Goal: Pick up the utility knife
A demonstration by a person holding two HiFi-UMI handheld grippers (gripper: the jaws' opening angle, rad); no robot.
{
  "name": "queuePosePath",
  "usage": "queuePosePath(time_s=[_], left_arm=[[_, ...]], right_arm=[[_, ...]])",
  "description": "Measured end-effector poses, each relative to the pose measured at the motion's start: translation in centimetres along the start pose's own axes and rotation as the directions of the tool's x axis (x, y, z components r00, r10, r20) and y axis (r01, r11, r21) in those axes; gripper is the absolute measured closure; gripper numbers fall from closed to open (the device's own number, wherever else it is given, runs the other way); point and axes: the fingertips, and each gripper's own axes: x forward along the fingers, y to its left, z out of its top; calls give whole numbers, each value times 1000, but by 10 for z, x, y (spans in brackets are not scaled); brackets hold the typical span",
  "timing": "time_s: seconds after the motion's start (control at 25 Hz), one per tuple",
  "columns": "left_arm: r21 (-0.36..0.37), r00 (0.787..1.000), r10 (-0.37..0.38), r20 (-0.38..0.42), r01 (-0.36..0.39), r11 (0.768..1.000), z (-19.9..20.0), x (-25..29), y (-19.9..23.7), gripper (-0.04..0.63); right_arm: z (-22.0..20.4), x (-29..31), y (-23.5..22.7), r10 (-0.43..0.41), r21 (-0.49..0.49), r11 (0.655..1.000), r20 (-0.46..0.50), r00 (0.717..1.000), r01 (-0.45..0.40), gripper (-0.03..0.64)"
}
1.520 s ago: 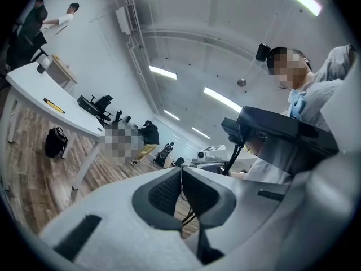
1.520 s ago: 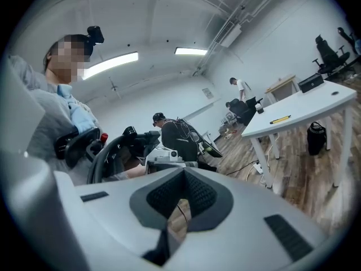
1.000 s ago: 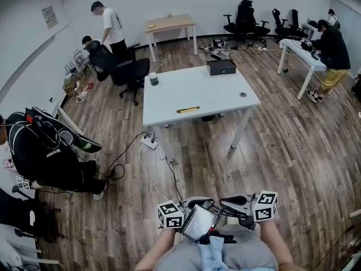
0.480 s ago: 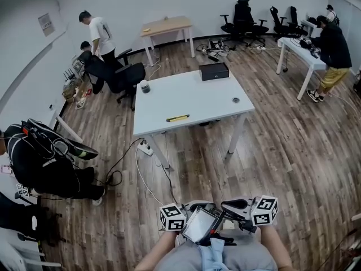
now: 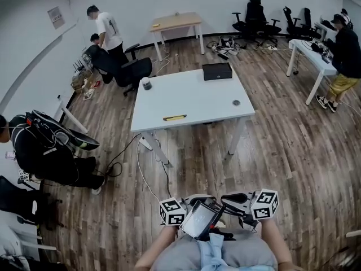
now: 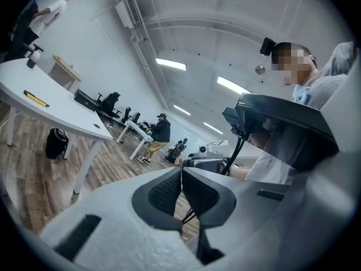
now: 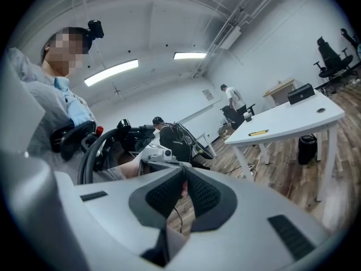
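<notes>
Open office: white desks [image 5: 192, 95], swivel chairs [image 5: 255, 17], wood floor [image 5: 282, 151].

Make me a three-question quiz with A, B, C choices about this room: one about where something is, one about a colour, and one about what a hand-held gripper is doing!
1. Where does the utility knife lie?
A. On the floor.
B. On the white table, near the edge closest to the person.
C. On a chair.

2. What colour is the box on that table?
A. Red.
B. Black.
C. Green.

3. How do the jaws of the left hand-held gripper stand?
A. Wide open.
B. Shut on the knife.
C. Shut, with nothing between them.

Answers:
1 B: the head view shows the yellow knife on the tabletop.
2 B: the box at the table's far edge is black.
3 C: the left gripper view shows the pads pressed together and empty.
</notes>
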Motion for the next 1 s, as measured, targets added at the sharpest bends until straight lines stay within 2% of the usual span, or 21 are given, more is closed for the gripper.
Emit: queuePosePath(time_s=[0.16,0.32,0.52,0.64,1.0], left_arm=[[-5,998,46,43,-46,999,7,13,8,577],[-17,998,58,26,-58,998,-2,24,12,577],[-24,998,62,12,-62,998,-3,31,22,577],[-25,997,65,33,-65,998,7,33,30,577],[-41,998,52,19,-51,998,36,18,81,577]], right_arm=[[5,-6,-13,15,-30,999,-31,999,-16,588],[3,-13,-20,28,-16,999,-41,999,-28,588],[-1,-10,-32,35,-24,999,-74,997,-37,588],[1,-3,-40,39,-22,999,-83,996,-41,588],[31,40,-79,38,-8,999,-92,995,-39,588]])
